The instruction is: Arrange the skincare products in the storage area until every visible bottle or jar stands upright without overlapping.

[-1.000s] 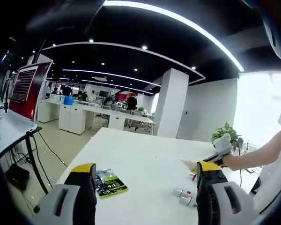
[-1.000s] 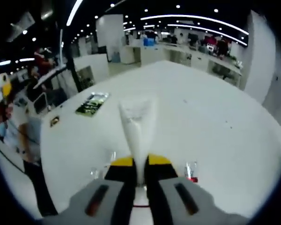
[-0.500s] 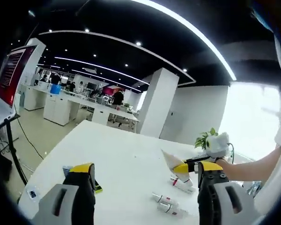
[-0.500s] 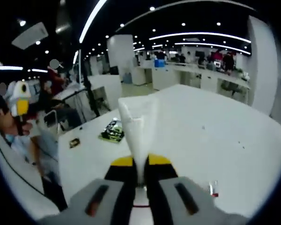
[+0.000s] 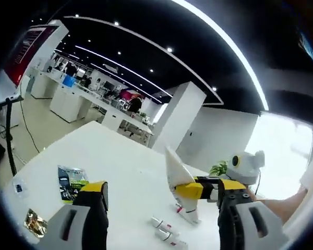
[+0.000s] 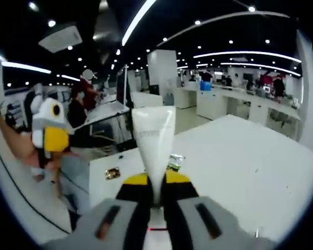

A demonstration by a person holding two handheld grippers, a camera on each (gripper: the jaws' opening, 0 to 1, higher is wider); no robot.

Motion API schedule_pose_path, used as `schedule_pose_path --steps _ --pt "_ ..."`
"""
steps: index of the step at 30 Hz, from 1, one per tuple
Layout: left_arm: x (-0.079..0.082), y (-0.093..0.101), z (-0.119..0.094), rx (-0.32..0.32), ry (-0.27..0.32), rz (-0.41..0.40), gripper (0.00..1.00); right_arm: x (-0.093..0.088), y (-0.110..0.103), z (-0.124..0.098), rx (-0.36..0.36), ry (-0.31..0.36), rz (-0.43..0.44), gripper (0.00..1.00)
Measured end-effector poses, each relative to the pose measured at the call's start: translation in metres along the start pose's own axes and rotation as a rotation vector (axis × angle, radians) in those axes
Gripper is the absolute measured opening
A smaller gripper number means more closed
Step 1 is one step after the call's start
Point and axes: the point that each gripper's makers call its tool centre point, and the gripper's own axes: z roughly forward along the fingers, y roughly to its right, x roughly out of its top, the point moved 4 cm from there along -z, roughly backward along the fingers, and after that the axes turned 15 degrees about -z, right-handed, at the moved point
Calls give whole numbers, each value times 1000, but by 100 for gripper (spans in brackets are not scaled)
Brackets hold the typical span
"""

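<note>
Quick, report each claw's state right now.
Left claw: open, holding nothing.
Right claw: shut on the white tube.

No text can be read. At the upper left of the left gripper view, the dark red wall screen (image 5: 32, 46) carries pale lines too blurred to make out. Lower left, the green and black printed booklet (image 5: 71, 182) on the white table (image 5: 120, 166) shows print too small to tell.
</note>
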Motion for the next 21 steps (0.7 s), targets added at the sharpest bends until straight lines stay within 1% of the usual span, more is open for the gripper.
schedule_pose_path --steps 3,4,5,7,10,12,13,16,19,21 --pt "3 1 1 -5 14 -35 89 5 -11 4 26 14 -10 6" --pt "5 1 2 -6 28 -47 89 9 -19 6 42 26 -13 6" --pt "8 2 2 -4 44 -44 89 11 -25 8 58 33 -18 6" --pt "9 3 3 -5 58 -49 89 14 -36 12 79 39 -36 6" --pt "8 4 4 -20 61 -101 84 19 -49 14 113 52 -44 6" --pt "6 4 5 -21 59 -107 82 20 -52 15 115 55 -50 6" --pt "3 4 7 -25 49 -123 80 21 -58 17 129 57 -61 6" --pt "0 4 8 -43 33 -165 70 21 -63 17 142 61 -72 6" --pt "0 6 8 -54 35 -180 58 22 -66 16 150 61 -79 6" --pt "-1 7 9 -60 20 -187 51 22 -67 16 155 66 -79 7"
